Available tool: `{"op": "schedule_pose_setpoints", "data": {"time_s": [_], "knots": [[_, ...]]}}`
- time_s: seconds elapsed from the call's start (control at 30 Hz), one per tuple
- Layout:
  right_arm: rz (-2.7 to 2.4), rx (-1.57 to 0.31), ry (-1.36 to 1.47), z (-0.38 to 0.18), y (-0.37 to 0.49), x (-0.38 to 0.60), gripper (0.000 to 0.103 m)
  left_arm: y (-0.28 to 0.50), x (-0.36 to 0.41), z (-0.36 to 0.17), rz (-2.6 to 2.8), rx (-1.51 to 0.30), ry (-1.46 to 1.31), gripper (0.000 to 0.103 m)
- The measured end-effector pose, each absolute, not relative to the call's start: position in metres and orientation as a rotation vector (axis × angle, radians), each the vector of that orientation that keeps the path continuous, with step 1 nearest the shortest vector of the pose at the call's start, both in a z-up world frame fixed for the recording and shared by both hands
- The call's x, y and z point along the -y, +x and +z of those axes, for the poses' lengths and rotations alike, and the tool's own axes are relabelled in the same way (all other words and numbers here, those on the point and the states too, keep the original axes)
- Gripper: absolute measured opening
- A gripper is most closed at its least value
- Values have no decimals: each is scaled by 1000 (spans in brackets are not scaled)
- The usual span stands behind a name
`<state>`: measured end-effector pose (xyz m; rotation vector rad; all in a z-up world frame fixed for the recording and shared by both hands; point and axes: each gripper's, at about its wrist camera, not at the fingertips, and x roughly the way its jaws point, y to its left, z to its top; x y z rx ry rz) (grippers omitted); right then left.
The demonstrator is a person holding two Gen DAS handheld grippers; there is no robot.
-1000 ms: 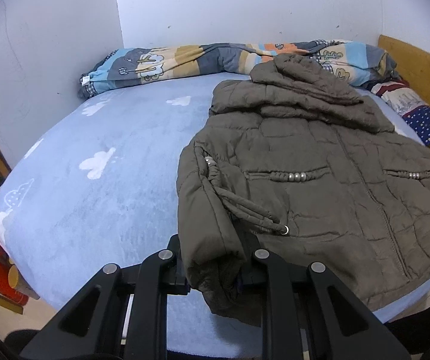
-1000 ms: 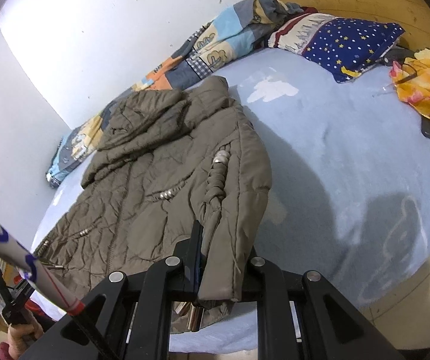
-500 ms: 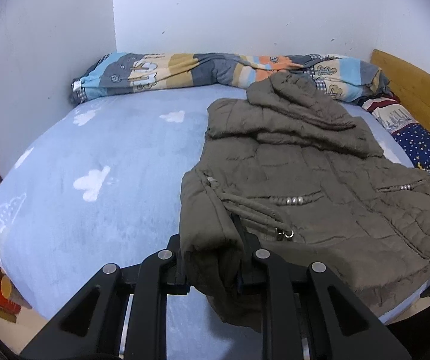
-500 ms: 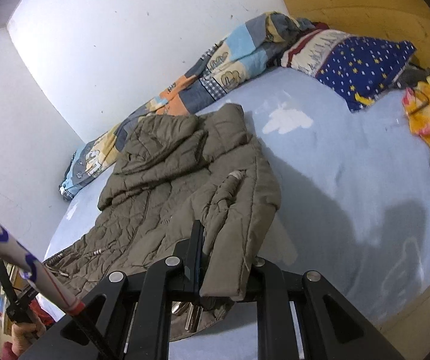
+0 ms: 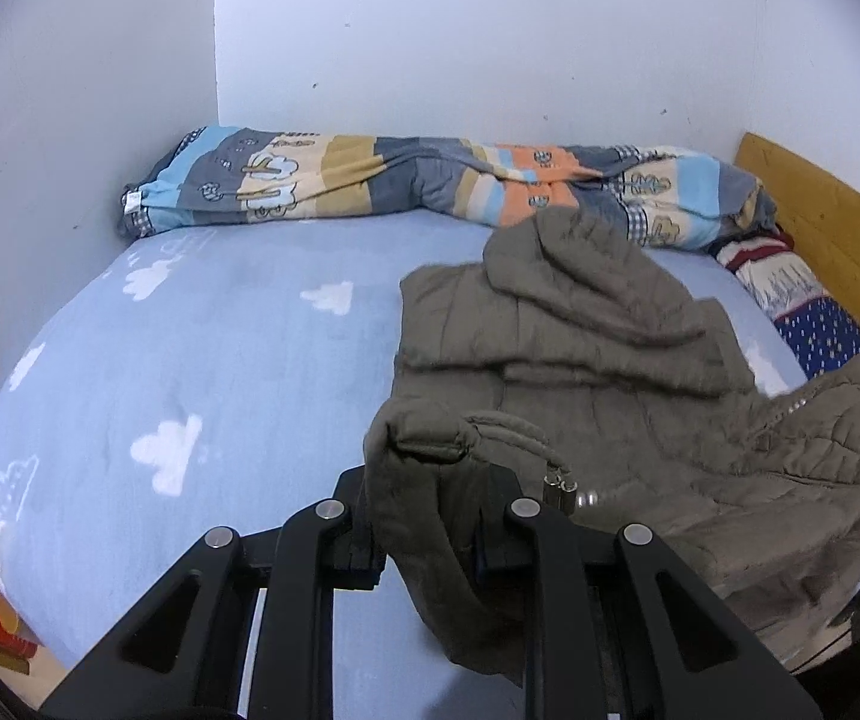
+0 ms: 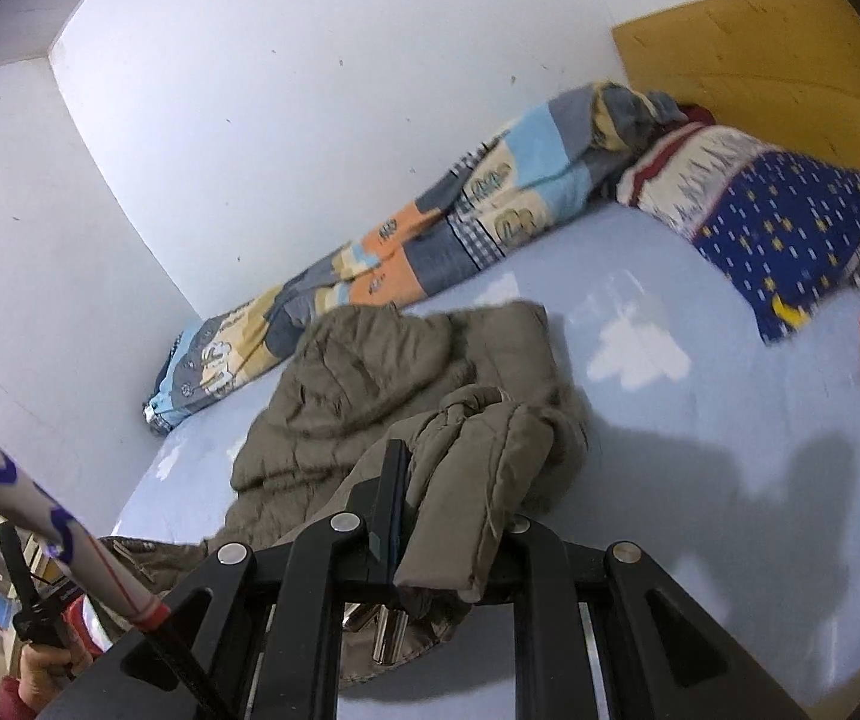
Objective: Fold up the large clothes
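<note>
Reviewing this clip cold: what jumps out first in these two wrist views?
An olive-brown hooded padded jacket sprawls across the pale blue cloud-print sheet, its near hem corners lifted, one clamped in the left tongs, one in the right tongs. Behind it, a striped patchwork quilt lies rolled along the white wall, with a star-print navy pillow by the wooden headboard.

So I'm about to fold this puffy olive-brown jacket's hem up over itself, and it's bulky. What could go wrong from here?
The left gripper and right gripper each pinch only a small hem corner of the puffy olive-brown jacket; the slick padding could slip out. The dangling drawcord with metal ends might get trapped inside the fold. The bunched hood could leave it lumpy.
</note>
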<state>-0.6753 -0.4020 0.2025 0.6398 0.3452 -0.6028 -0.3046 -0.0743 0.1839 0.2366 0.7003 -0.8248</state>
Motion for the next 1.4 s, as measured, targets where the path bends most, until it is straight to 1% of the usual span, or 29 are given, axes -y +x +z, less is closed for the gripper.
{"op": "schedule_pose_setpoints", "data": {"time_s": [0.27, 0.33, 0.4, 0.5, 0.67, 0.83, 1.07, 1.2, 1.27, 1.33, 1.4], "knots": [[-607, -373, 608, 226, -593, 477, 14, -244, 150, 208, -823, -703, 233, 21], [-616, -390, 618, 225, -568, 500, 14, -213, 177, 212, -812, -735, 209, 25], [-629, -411, 636, 221, -540, 524, 14, -188, 194, 215, -799, -770, 172, 34], [-653, -441, 661, 210, -508, 555, 14, -151, 223, 222, -747, -731, 170, 44], [-707, -492, 701, 178, -467, 604, 15, -115, 250, 222, -708, -713, 179, 46], [-752, -541, 737, 147, -438, 641, 15, -105, 284, 199, -734, -728, 224, 47], [-796, -594, 783, 119, -413, 675, 15, -130, 356, 141, -838, -802, 358, 47], [-793, -623, 834, 104, -408, 690, 16, -120, 383, 113, -798, -851, 411, 47], [-769, -606, 877, 102, -409, 694, 18, -110, 394, 101, -763, -876, 438, 47], [-720, -605, 931, 100, -413, 699, 23, -102, 401, 94, -746, -890, 453, 47], [-672, -585, 972, 103, -421, 701, 26, -99, 403, 91, -739, -898, 454, 47]]}}
